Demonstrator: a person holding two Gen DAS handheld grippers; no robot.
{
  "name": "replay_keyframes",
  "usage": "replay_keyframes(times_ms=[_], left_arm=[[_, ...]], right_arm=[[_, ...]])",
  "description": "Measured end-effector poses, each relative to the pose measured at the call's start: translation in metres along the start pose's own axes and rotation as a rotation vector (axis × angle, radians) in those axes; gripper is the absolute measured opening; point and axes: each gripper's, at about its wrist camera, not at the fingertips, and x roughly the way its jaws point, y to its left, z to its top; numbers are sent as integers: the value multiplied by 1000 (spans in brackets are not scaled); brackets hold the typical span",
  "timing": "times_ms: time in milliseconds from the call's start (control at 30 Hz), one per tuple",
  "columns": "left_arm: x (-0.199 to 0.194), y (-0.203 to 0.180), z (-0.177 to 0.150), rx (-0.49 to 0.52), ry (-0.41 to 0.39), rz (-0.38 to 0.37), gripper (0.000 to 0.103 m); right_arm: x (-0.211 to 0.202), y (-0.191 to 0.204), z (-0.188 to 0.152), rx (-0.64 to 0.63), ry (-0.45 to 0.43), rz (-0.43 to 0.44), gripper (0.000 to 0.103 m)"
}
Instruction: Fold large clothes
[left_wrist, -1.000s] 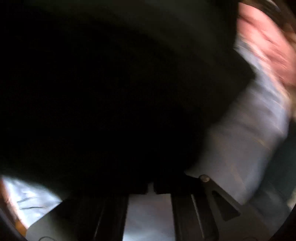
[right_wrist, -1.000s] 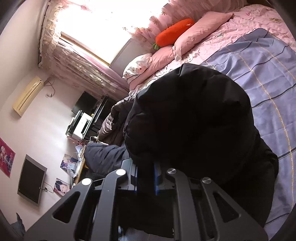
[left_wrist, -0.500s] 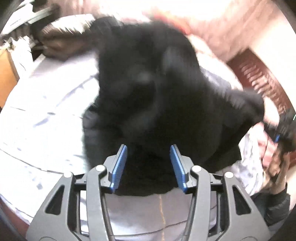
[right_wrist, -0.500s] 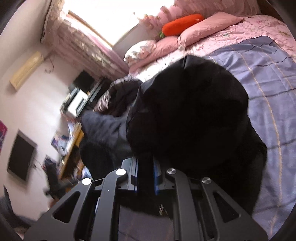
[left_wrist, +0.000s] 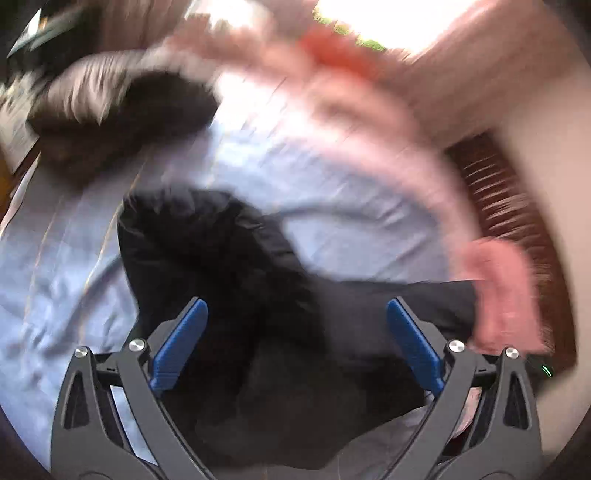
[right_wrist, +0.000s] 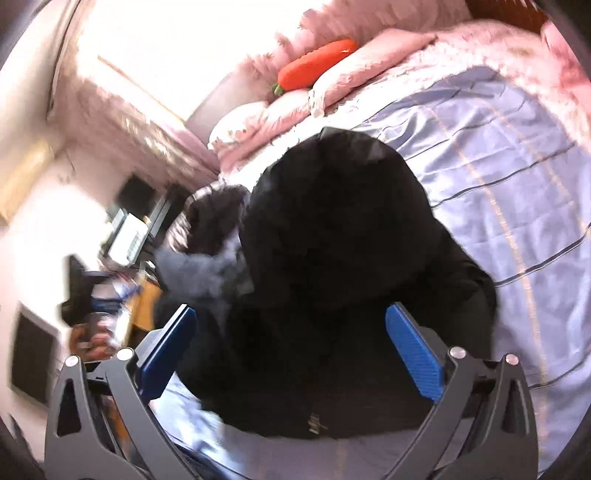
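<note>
A large black garment (left_wrist: 229, 280) lies bunched on the blue striped bedsheet (left_wrist: 351, 206). In the blurred left wrist view my left gripper (left_wrist: 295, 306) hangs above it. Its jaws are opening wide, and its blue pads (left_wrist: 177, 347) are clear of the cloth below. In the right wrist view the same black garment (right_wrist: 340, 240) fills the middle. My right gripper (right_wrist: 291, 312) is low over its near edge. These jaws are opening wide too. The cloth lies between the pads (right_wrist: 413, 354) and neither pad presses on it.
Pink pillows (right_wrist: 354, 70) and an orange carrot plush (right_wrist: 314, 66) lie at the head of the bed. A dark brown pile of clothes (left_wrist: 110, 110) sits at the sheet's far left edge. A cluttered desk (right_wrist: 125, 236) stands beside the bed. A dark wooden bed frame (left_wrist: 517, 206) runs along the right.
Both grippers were shut on the black garment and have since opened and let it go. The left one has lifted and pulled back, so the garment now lies on the sheet.
</note>
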Motion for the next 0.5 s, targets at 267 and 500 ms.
replay_keyframes(times_ms=[267,500], left_arm=[[50,-22,16,27,135,124,52],[46,15,-9,18,101,-41,15]], right_arm=[[35,25,56,6,78,-155,102],[107,35,55,43,261,-230,20]])
